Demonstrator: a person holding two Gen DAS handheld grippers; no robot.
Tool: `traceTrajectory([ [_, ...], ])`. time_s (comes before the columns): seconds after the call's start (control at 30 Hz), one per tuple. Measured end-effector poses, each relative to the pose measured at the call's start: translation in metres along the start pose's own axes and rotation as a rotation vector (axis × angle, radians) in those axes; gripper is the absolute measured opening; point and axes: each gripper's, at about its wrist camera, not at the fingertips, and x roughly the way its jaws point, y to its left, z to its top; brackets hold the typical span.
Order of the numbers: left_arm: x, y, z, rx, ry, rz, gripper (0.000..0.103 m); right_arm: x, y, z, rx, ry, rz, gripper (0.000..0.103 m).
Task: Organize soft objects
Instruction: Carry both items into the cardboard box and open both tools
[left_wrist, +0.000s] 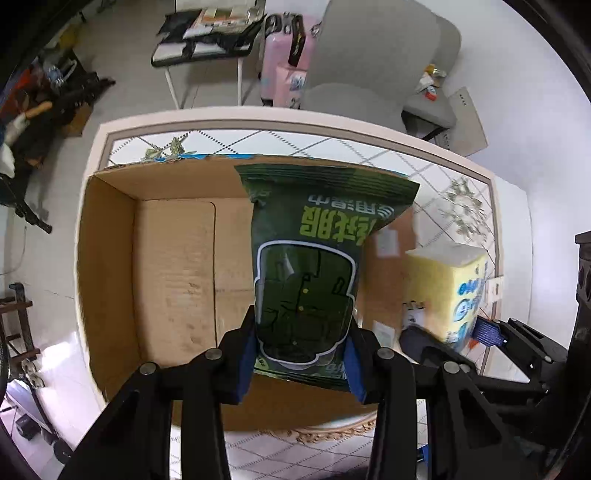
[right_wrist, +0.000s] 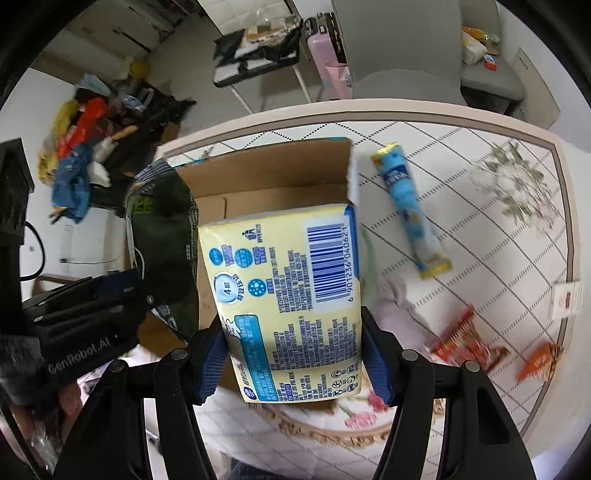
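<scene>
Left gripper: you have it clamped on the lower end of the dark green pack, blue pads pressing both sides.
Green pack: you hold it above the open cardboard box, printing upside down.
Right gripper: you pinch the yellow tissue pack between its pads.
Yellow pack: it hangs over the box's right side, barcode facing you.
Table: a blue tube-shaped packet, a red snack packet and an orange one lie right of the box.
</scene>
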Motion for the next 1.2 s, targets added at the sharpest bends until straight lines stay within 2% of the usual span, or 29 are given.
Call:
traceTrajectory([
  [0.2,0.034,0.032,0.036,-0.004,0.076,-0.031,0.037,0.042,0.022,0.034,0.015,0.019,-0.084,0.067],
  [0.47,0.054,0.035,0.062,0.035,0.126,-0.071,0.038,0.083,0.024,0.065,0.007,0.060,-0.114,0.068],
  [0.5,0.054,0.036,0.062,0.034,0.129,-0.068,0.038,0.083,0.025,0.066,0.007,0.052,-0.121,0.071],
  [0.53,0.054,0.037,0.062,0.033,0.128,-0.063,0.038,0.083,0.025,0.066,0.008,0.048,-0.123,0.079],
  [0.6,0.052,0.040,0.062,0.031,0.127,-0.053,0.045,0.080,0.026,0.065,0.011,0.035,-0.124,0.089],
  [0.67,0.048,0.043,0.058,0.030,0.109,-0.028,0.051,0.077,0.026,0.064,0.010,0.026,-0.141,0.089],
  [0.77,0.041,0.049,0.050,0.030,0.085,-0.008,0.069,0.071,0.026,0.056,0.015,0.025,-0.166,0.090],
  [0.9,0.030,0.057,0.036,0.015,0.049,0.008,0.087,0.064,0.026,0.039,0.022,0.023,-0.196,0.093],
  [1.0,0.020,0.063,0.019,0.023,0.000,0.055,0.097,0.060,0.026,0.025,0.025,0.012,-0.219,0.094],
  [1.1,0.010,0.067,0.002,0.029,-0.042,0.094,0.099,0.056,0.028,0.011,0.031,0.004,-0.217,0.095],
  [1.2,0.002,0.072,-0.014,0.021,-0.060,0.096,0.100,0.049,0.033,-0.004,0.017,0.004,-0.207,0.095],
])
